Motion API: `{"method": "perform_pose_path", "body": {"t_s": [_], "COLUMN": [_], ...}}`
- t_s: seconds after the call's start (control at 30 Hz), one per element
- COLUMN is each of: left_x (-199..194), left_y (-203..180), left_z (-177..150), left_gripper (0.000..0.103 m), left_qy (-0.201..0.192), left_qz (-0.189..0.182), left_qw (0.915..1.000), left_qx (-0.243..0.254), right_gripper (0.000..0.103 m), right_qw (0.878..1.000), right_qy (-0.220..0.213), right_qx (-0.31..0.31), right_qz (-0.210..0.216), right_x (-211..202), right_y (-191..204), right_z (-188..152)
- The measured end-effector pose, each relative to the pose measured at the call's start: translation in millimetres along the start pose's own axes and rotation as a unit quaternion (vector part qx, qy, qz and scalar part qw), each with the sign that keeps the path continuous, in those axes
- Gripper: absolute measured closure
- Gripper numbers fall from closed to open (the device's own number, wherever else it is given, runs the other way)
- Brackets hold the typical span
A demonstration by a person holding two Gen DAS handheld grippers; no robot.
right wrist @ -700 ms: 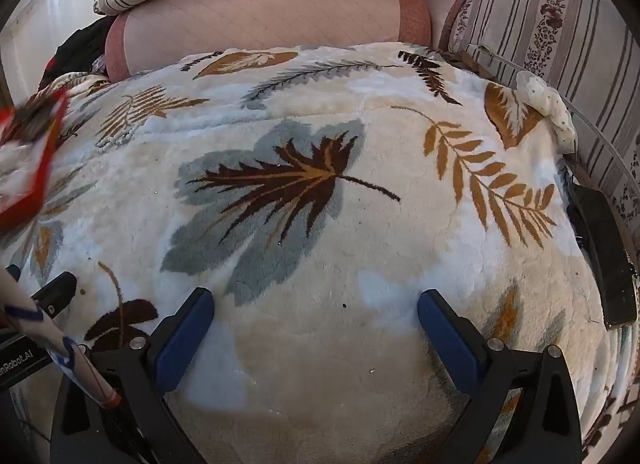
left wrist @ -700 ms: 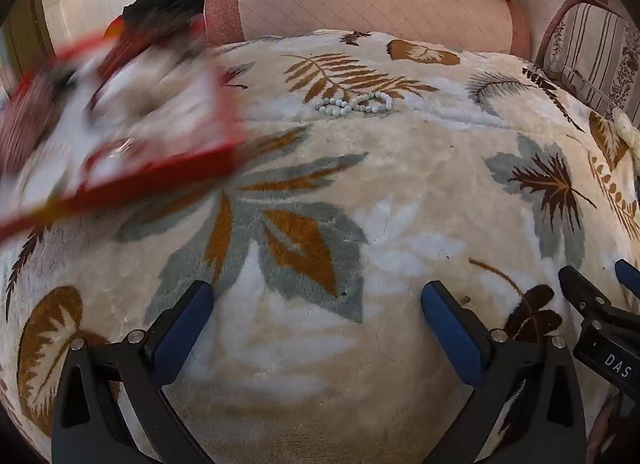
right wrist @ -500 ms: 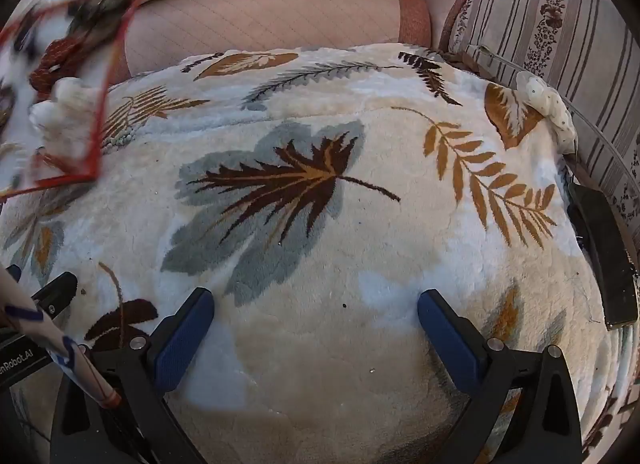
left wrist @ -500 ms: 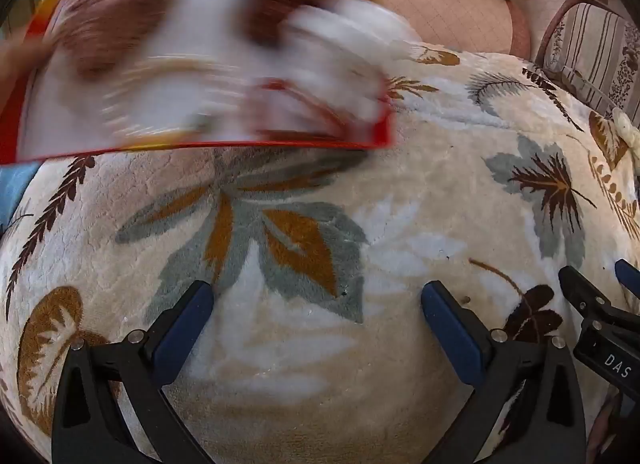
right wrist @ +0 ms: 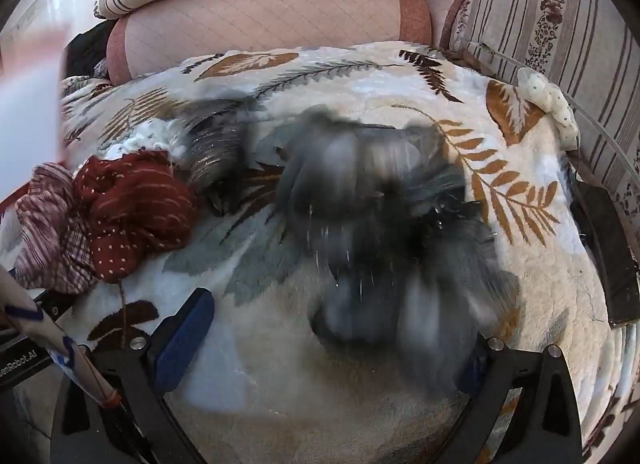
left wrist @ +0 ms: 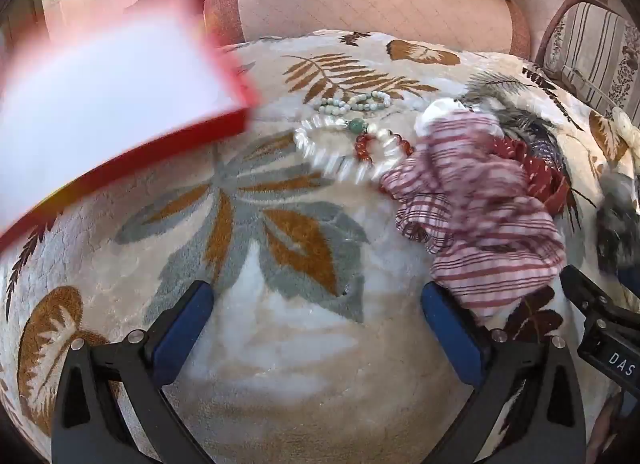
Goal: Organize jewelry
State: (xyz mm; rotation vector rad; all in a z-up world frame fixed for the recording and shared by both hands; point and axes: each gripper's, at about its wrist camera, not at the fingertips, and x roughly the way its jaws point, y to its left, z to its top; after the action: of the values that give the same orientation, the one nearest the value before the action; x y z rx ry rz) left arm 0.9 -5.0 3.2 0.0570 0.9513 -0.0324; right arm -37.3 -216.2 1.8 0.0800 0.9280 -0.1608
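A red-rimmed white box, blurred, is tilted in the air at the upper left, and its edge shows in the right wrist view. On the leaf-patterned blanket lie a pale green bead bracelet, a white bracelet and a red bead bracelet. Beside them are a pink striped scrunchie and a red dotted scrunchie. Blurred grey fabric pieces tumble in front of my right gripper and hide its right finger. My left gripper is open and holds nothing.
Striped and pink cushions line the back. A white dotted scrunchie and a flat dark object lie at the blanket's right edge. A dark striped scrunchie rests mid-blanket. A white stick with blue marks crosses the lower left.
The box swept in from the left, rose and tipped. Bracelets and scrunchies now lie on the blanket, where only the green one lay. Both grippers have stayed still.
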Motion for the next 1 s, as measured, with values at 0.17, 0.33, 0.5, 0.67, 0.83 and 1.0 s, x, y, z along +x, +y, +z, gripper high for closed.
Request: {"method": "perform_pose_path", "body": {"t_s": [0.17,0.33,0.5,0.67,0.83,1.0], "left_x": [2,1,2,3,-34,-117], "left_y": [3,6,5,1,8,6], "left_z": [-2,-5,-3,-2,-24,-52], "left_gripper": [0.0,0.0,0.0,0.0,0.0,0.0], "left_qy": [0.0,0.0,0.0,0.005,-0.007,-0.092], "left_qz": [-0.001,-0.002,-0.001,0.011,0.01,-0.002], "left_qw": [1.0,1.0,1.0,0.9999,0.9997,0.9958], "left_qx": [-0.001,-0.001,0.0,0.0,-0.021,-0.001], "right_gripper": [0.0,0.0,0.0,0.0,0.0,0.0], "right_qw": [1.0,1.0,0.998,0.996,0.995,0.993], "right_qy": [0.001,-0.005,-0.028,-0.051,-0.06,-0.085], "right_qx": [0.001,0.023,0.043,0.042,0.025,0.032], "right_qz": [0.006,0.02,0.038,0.062,0.075,0.073], "right_x": [-3,-21,-57,-97,-124,-155], "right_y": [-1,-6,-10,-16,-13,-25], "right_z": [1,-8,-17,-43,-58,-67]}}
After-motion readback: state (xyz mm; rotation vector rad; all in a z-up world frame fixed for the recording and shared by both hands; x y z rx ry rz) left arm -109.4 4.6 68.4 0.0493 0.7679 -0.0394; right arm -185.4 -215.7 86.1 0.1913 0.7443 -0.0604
